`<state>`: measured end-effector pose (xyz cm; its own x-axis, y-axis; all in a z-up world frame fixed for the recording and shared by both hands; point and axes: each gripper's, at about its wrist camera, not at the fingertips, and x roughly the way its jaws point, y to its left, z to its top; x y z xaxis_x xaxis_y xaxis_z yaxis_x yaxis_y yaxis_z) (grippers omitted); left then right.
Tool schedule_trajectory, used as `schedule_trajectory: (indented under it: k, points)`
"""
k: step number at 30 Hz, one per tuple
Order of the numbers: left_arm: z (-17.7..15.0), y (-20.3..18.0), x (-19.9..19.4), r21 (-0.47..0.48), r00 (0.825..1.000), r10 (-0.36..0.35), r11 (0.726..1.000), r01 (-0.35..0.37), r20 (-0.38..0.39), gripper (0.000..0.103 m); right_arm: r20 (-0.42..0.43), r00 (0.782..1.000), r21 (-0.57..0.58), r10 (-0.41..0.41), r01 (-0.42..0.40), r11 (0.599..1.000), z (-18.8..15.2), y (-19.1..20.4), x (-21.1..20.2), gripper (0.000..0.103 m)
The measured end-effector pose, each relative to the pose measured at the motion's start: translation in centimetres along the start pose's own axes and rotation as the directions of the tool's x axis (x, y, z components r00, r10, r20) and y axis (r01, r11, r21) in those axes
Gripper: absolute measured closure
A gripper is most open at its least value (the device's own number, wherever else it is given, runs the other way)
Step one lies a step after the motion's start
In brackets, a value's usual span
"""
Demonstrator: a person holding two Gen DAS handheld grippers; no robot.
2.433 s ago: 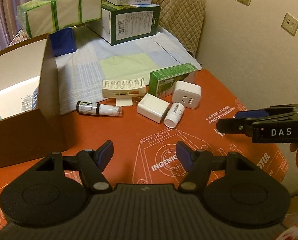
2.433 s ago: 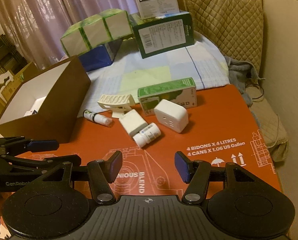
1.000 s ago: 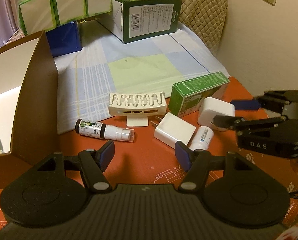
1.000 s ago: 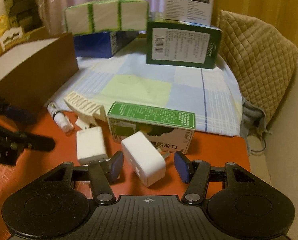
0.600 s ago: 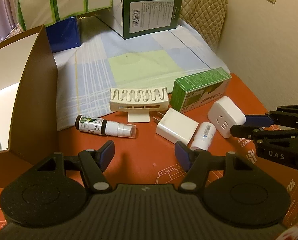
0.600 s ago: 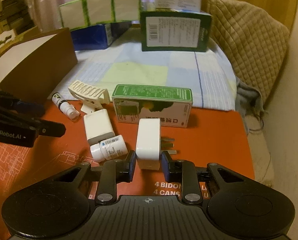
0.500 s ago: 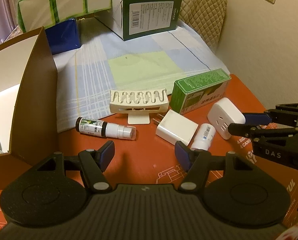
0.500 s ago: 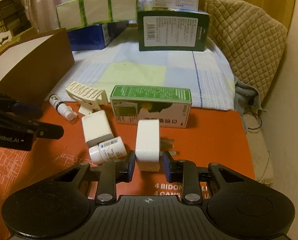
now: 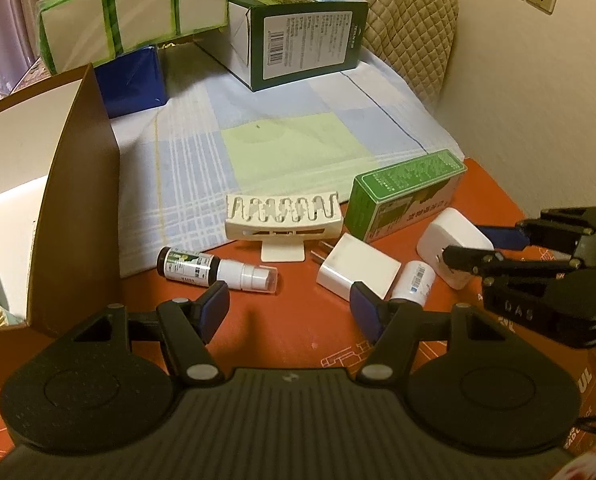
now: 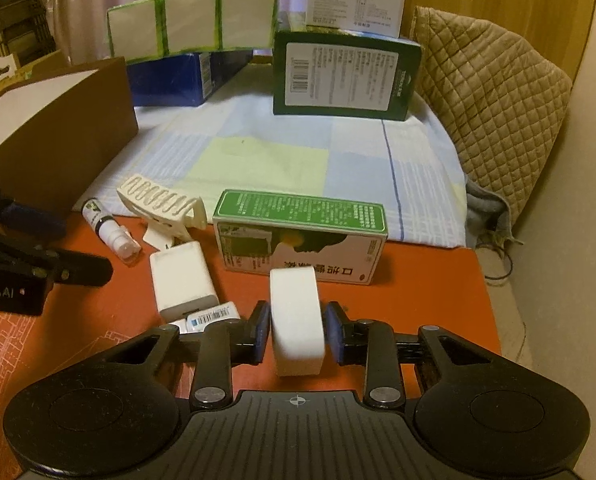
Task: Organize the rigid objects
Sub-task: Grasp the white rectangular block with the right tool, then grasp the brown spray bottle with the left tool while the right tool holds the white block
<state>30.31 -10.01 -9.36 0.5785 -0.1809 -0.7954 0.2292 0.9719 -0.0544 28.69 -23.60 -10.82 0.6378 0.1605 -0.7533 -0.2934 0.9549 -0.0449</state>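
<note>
Red printed table (image 9: 305, 332) with a checked cloth (image 9: 290, 136) over its far part; big brown box (image 9: 78, 184) at left, open top, white inside. Far on the cloth: dark green carton (image 9: 298, 44), blue box (image 9: 134, 76), green-wrapped white packs (image 9: 130, 16). Mid table: small green box (image 10: 301, 236) lying on its side, cream slotted rack (image 9: 284, 220) to its left, flat white charger (image 9: 357, 266) nearer, dark spray bottle (image 9: 214, 270) lying left of that, small white vial (image 9: 413, 282) lying just right of the charger. Right claw (image 10: 297, 332) closed tight on the white plug adapter (image 10: 296, 320), pads on both its sides, adapter just near of the green box; can't tell if it's touching the table. Left claw (image 9: 290, 306) wide open, holding nothing, over the table near the spray bottle and charger.
</note>
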Motion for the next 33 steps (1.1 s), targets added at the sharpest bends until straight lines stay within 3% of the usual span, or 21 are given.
schedule_trajectory:
  k: [4, 17, 21, 33]
  points:
    - [0.4, -0.1, 0.2, 0.000, 1.000, -0.004, 1.000, 0.004, 0.006, 0.038, 0.004, 1.000, -0.023, -0.008, 0.008, 1.000, -0.3, 0.3, -0.1, 0.079]
    - [3.5, 0.8, 1.8, -0.044, 1.000, -0.021, 0.999, 0.022, 0.018, 0.032, -0.009, 0.998, 0.073, -0.056, 0.056, 0.996, -0.3, -2.2, -0.6, 0.079]
    - [4.1, 0.9, 2.0, -0.002, 0.999, -0.006, 1.000, 0.006, 0.038, 0.029, -0.010, 0.998, 0.100, -0.069, 0.070, 0.993, -0.1, -3.0, -0.5, 0.079]
    - [4.4, 1.8, 2.9, -0.021, 1.000, -0.021, 1.000, 0.021, 0.000, 0.028, -0.004, 0.997, 0.130, -0.079, 0.079, 0.988, -0.1, -4.1, -0.4, 0.079]
